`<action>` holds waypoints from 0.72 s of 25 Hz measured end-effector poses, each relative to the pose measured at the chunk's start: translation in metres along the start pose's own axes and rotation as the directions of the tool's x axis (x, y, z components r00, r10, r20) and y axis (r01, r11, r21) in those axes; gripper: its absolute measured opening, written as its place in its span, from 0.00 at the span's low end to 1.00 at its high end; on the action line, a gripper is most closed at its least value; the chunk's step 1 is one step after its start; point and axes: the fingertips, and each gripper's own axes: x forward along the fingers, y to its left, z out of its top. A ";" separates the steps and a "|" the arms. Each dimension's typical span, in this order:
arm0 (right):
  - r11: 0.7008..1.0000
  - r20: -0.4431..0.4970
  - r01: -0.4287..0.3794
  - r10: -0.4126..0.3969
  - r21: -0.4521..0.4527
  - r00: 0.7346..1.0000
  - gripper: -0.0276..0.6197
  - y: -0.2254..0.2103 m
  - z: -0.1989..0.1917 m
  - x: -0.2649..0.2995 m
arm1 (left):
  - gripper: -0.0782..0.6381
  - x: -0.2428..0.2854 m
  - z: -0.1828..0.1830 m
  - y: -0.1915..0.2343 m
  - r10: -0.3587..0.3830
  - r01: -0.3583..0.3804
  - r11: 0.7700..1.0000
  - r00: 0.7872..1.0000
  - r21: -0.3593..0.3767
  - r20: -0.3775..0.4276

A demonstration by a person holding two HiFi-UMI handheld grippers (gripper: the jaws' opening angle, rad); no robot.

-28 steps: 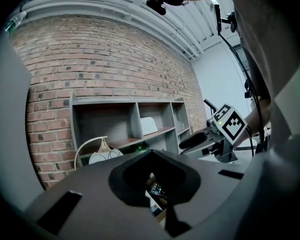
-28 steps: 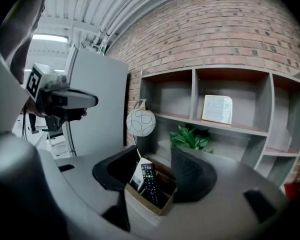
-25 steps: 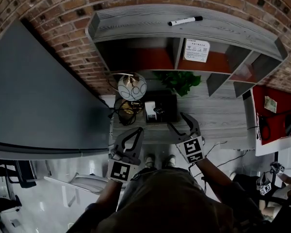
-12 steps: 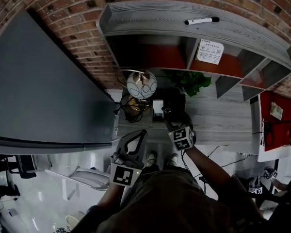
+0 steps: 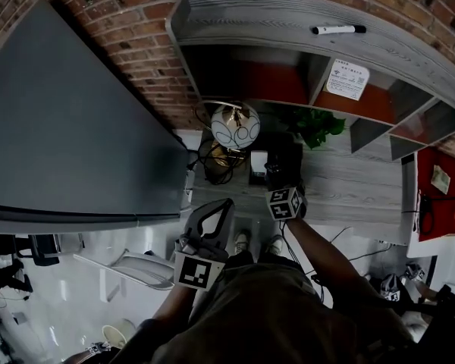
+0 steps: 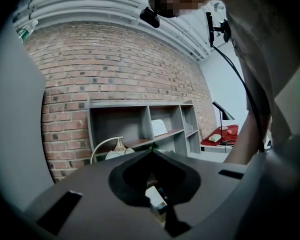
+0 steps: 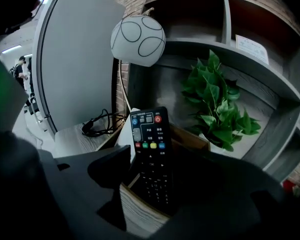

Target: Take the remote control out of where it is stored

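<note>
A black remote control point(image 7: 150, 154) with coloured buttons stands upright in a small wooden box point(image 7: 140, 211) on the grey desk. In the right gripper view my right gripper point(image 7: 162, 159) is open, one jaw on each side of the remote; I see a gap at the left jaw. The head view shows that gripper point(image 5: 277, 182) reaching down into the dark box point(image 5: 288, 152), and the remote is hard to make out there. My left gripper point(image 5: 221, 207) is shut and empty, held back near my body below the desk edge; its closed tips point(image 6: 151, 152) point at the shelf.
A white globe lamp point(image 5: 235, 125) stands just left of the box, with coiled cables point(image 5: 211, 164) at its foot. A green plant point(image 5: 315, 125) sits behind the box. The grey shelf unit point(image 5: 288, 21) carries a marker pen point(image 5: 338, 29). A large grey panel point(image 5: 68, 127) fills the left.
My right gripper has gone forward from the desk's front edge to the box and now straddles the remote. The left gripper has barely moved.
</note>
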 end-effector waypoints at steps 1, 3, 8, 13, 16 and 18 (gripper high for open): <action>1.000 -0.005 0.001 -0.001 -0.008 1.000 0.48 0.001 -0.001 0.003 | 0.12 0.000 -0.001 0.001 0.001 -0.001 1.000 1.000 -0.001 -0.002; 1.000 -0.015 0.006 -0.006 -0.024 1.000 0.48 0.003 -0.003 0.006 | 0.12 -0.001 -0.002 0.003 0.003 -0.003 1.000 1.000 0.000 -0.005; 0.999 -0.024 0.031 -0.031 0.026 0.999 0.48 0.001 -0.004 0.013 | 0.12 -0.002 -0.005 0.007 0.013 -0.013 1.000 1.000 0.001 -0.018; 0.997 -0.025 0.073 -0.073 0.003 0.997 0.48 -0.004 -0.005 0.020 | 0.12 -0.002 -0.007 0.007 0.013 -0.013 1.000 1.000 -0.001 -0.018; 0.997 -0.022 0.080 -0.080 -0.010 0.997 0.48 -0.004 -0.004 0.021 | 0.12 -0.004 -0.008 0.008 0.015 -0.015 1.000 1.000 -0.004 -0.023; 0.996 -0.018 0.083 -0.084 -0.021 0.996 0.45 -0.004 -0.004 0.021 | 0.12 -0.004 -0.009 0.008 0.018 -0.018 1.000 1.000 -0.009 -0.023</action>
